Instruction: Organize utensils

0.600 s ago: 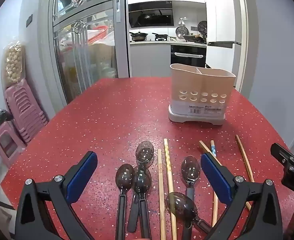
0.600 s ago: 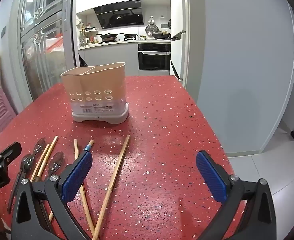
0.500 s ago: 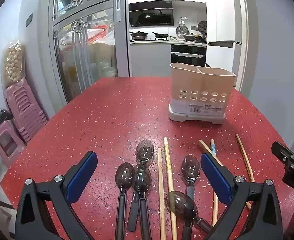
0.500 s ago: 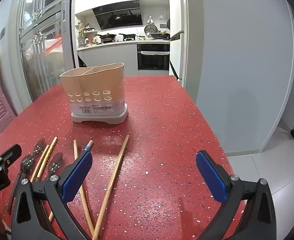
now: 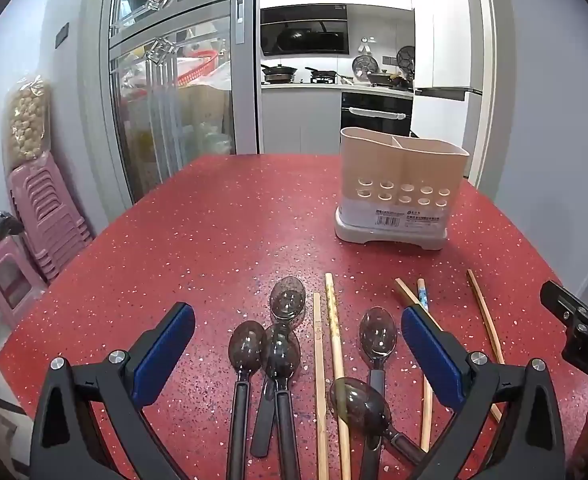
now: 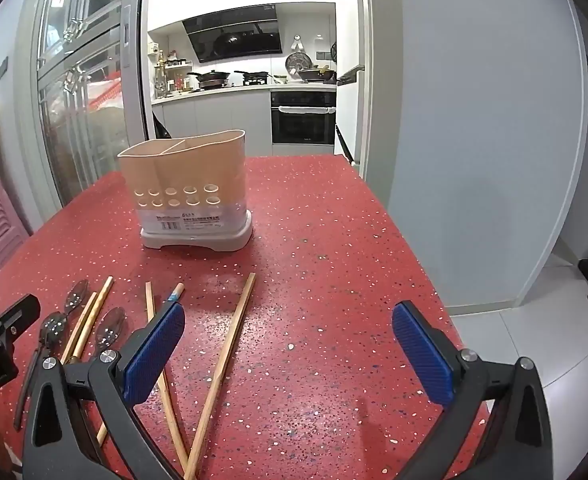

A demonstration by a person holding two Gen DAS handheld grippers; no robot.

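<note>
1. The counter (image 5: 214, 220) is red with pale speckles. Its far edge meets a grey-framed doorway (image 5: 246, 80) into a kitchen.
2. In the kitchen beyond are a black oven (image 6: 303, 118), pans on a hob (image 5: 299, 72) and a dark range hood (image 6: 234, 40).
3. Along the counter's left edge runs a glass-panelled sliding door (image 5: 166, 112). Stacked pink stools (image 5: 42, 216) stand on the floor by the wall, with a bag of pale round things on top.
4. Past the counter's right edge are a plain grey wall (image 6: 485, 120) and light floor tiles (image 6: 533, 320).
5. The beige utensil holder (image 5: 401, 188), split into two compartments and pierced with round holes, stands upright toward the far right of the counter, well apart from the utensils.
6. Five dark translucent spoons (image 5: 288, 300) lie near the near edge with their bowls toward the holder. Two overlap, and one lies askew.
7. Wooden chopsticks (image 6: 226, 356) lie among the spoons and to their right, some of them crossing.
8. The left tool (image 5: 297, 344) hangs over the spoons, its jaws spread wide and holding nothing.
9. The right tool (image 6: 288, 340) is over the chopsticks and the bare counter, equally spread and holding nothing.
</note>
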